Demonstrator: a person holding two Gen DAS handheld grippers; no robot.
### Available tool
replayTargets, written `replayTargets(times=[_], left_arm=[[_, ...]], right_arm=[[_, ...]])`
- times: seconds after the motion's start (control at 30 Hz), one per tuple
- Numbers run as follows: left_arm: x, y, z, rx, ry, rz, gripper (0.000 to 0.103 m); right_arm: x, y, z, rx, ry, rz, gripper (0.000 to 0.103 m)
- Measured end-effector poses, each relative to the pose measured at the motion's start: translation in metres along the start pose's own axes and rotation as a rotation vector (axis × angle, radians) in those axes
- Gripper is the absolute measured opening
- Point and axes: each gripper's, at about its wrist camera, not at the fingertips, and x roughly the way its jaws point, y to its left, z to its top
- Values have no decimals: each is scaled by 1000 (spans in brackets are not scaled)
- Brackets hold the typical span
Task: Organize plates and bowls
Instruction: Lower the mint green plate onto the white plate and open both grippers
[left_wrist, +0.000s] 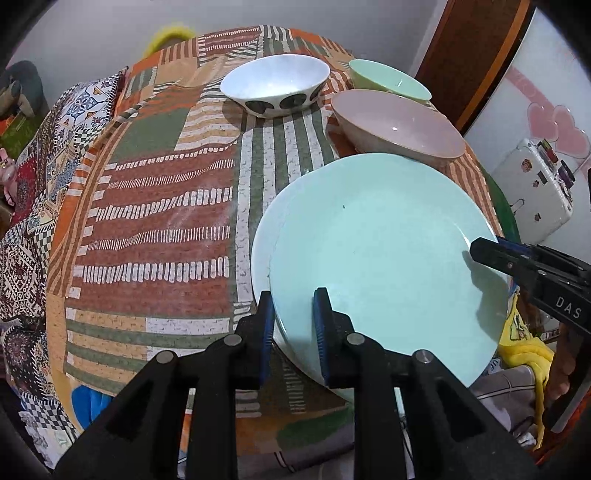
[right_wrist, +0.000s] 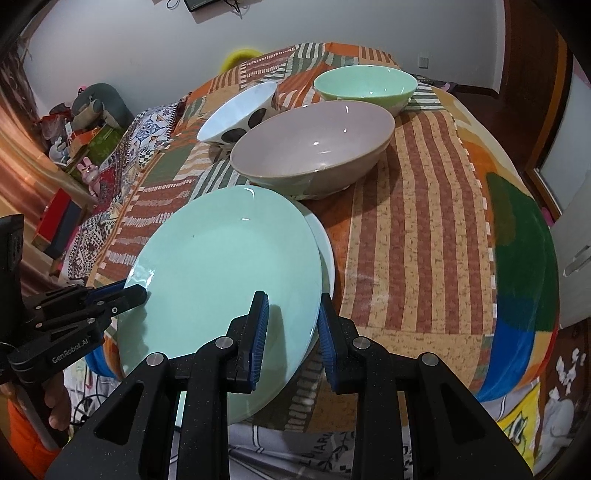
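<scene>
Mint-green plate (left_wrist: 384, 251) (right_wrist: 225, 295) on top of a white plate (left_wrist: 260, 254) (right_wrist: 327, 258), both at the near edge of a patchwork tablecloth (left_wrist: 155, 206) (right_wrist: 417, 229). Green plate overhanging that near edge, the white one peeking out beside it.

Left gripper (left_wrist: 293, 325) (right_wrist: 127, 291) astride the green plate's near-left rim, one blue-padded finger on each side of the rim. Fingers (left_wrist: 320, 317) set apart with a gap showing; cannot tell whether pressed onto the plate or loose.

Right gripper (right_wrist: 293, 328) (left_wrist: 480, 251) at the green plate's opposite rim, one finger over the plate surface, the other outside the rim. Fingers (right_wrist: 260, 325) likewise parted around the edge; grip cannot be told.

Beyond the green plate, just past its far rim: large pink bowl (left_wrist: 399, 125) (right_wrist: 314, 147), upright. Behind the pink bowl: smaller green bowl (left_wrist: 388, 79) (right_wrist: 365, 86), close to it. Left of the pink bowl: white bowl with dark spots (left_wrist: 275, 83) (right_wrist: 238, 118), near the pink bowl but whether touching cannot be told.
</scene>
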Motion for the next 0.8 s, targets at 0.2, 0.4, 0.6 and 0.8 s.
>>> replayTargets(times=[0.2, 0.4, 0.6, 0.8], left_arm=[[3, 5, 5, -12, 2, 25, 21], [12, 18, 4, -63, 41, -12, 21], [14, 14, 6, -42, 35, 1, 22], [17, 13, 7, -31, 33, 11, 22]], right_arm=[[7, 3, 4, -13, 14, 10, 24], [13, 14, 0, -58, 14, -25, 24], [12, 8, 4, -38, 25, 0, 24], [12, 8, 5, -34, 29, 8, 25]])
